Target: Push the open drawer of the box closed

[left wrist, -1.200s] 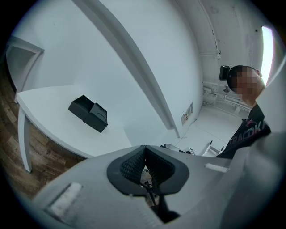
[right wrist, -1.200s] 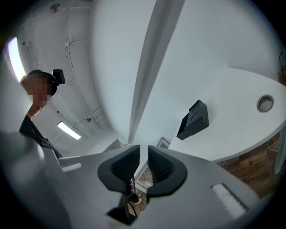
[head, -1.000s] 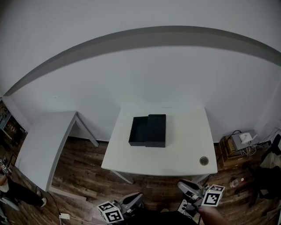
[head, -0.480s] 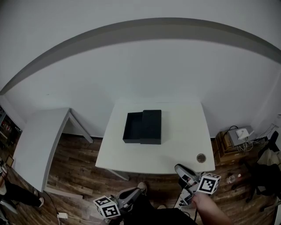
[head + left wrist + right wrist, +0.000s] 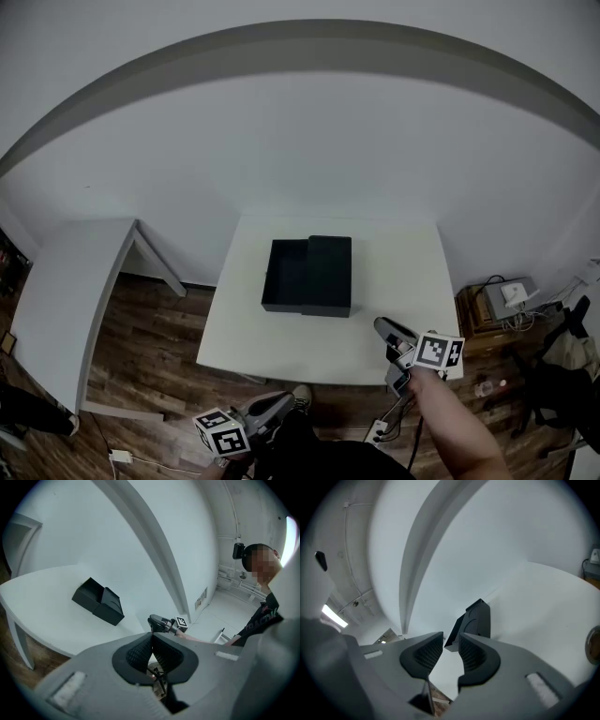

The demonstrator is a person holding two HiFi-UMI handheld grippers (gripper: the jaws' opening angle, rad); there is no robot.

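Black box (image 5: 328, 275) sits on the white counter (image 5: 398, 272), centre of the head view, a little toward the back edge. Its drawer (image 5: 284, 274) is pulled out to the picture's left, open side up. Bare counter runs all round it: a wide strip to the right, a narrower one to the left, and a clear band down to the front edge. The wall (image 5: 309, 159) stands behind it.

Right tongs (image 5: 384, 326) are at lower right, tips over the counter's front right edge, well apart from the box. In the right gripper view those tongs (image 5: 451, 647) stand wide and have just been opening, with nothing between them and the box in line beyond the gap.

Left tongs (image 5: 284, 403) hang low at bottom centre, below the front edge, over the wooden floor (image 5: 169, 328). In the left gripper view they (image 5: 151, 639) are pressed together on nothing. A second table (image 5: 66, 291) stands at far left, with a floor gap between it and the counter.
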